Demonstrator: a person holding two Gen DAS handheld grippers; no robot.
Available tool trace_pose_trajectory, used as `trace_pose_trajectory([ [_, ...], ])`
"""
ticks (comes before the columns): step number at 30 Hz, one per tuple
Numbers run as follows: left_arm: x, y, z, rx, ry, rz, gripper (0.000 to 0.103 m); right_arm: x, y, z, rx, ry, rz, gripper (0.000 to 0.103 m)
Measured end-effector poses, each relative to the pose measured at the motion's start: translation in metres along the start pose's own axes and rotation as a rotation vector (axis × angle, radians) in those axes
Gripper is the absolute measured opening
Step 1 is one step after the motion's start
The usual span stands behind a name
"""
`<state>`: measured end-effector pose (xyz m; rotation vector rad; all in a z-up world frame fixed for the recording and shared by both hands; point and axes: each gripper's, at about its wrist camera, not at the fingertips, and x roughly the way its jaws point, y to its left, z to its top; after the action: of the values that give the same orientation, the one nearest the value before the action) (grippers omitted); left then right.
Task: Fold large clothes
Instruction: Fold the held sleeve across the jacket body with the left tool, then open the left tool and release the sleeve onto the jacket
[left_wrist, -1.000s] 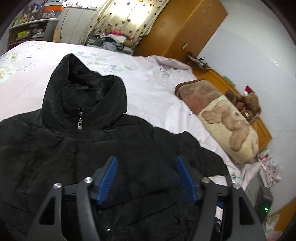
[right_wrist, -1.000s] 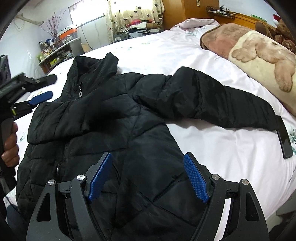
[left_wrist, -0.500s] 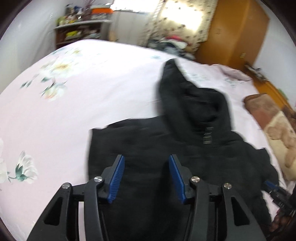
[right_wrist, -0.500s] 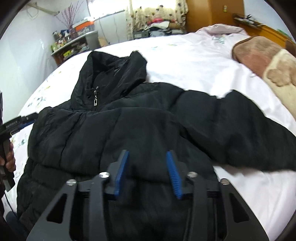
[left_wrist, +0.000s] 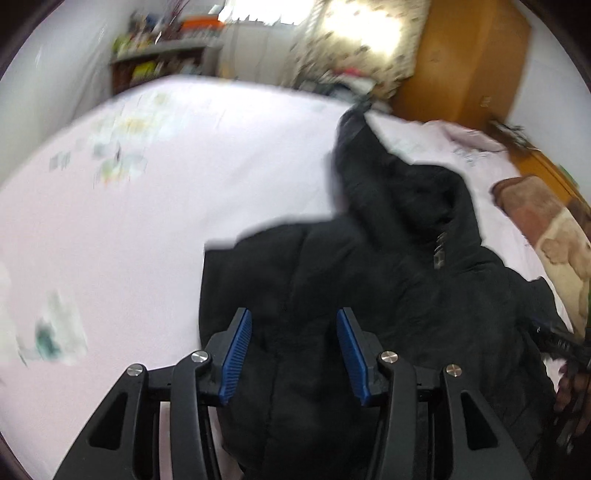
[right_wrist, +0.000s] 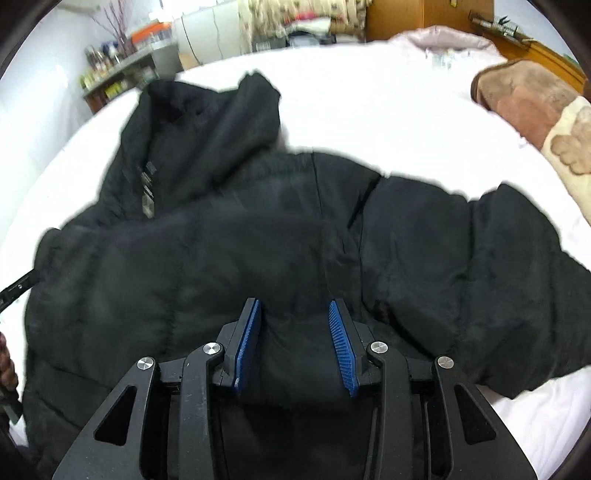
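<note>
Black jacket (right_wrist: 258, 236) on bed (left_wrist: 110, 221), bare sheet leftward, both jaws part-open over fabric, grip unclear

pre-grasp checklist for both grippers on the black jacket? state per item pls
1. Left gripper jaws open, black jacket fabric between the pads: ok.
2. Right gripper jaws open over a raised fold of jacket: ok.
3. Either gripper clamped on fabric: not ok, gaps show beside the pads.
4. Jacket zipped, zipper pull at the collar: ok.
5. Right sleeve spread out on the bed sheet: ok.
6. Left sleeve position: cannot tell, left wrist view is blurred and the sleeve is not visible.
</note>
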<state>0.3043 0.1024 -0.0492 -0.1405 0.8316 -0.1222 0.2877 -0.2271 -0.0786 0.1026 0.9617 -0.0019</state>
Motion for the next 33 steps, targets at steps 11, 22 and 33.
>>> trace_pose_trajectory([
  [11,0.030,0.006,0.008,0.028,0.063,0.083,0.052,0.038,-0.015,0.018,0.042,0.057,0.010,0.039],
  [22,-0.009,0.005,-0.042,0.006,0.104,0.057,0.051,0.000,-0.012,-0.038,0.047,0.078,0.041,0.039],
  [33,-0.130,-0.049,-0.065,0.073,0.008,0.005,0.052,-0.127,-0.010,-0.086,0.145,-0.049,0.066,0.039],
])
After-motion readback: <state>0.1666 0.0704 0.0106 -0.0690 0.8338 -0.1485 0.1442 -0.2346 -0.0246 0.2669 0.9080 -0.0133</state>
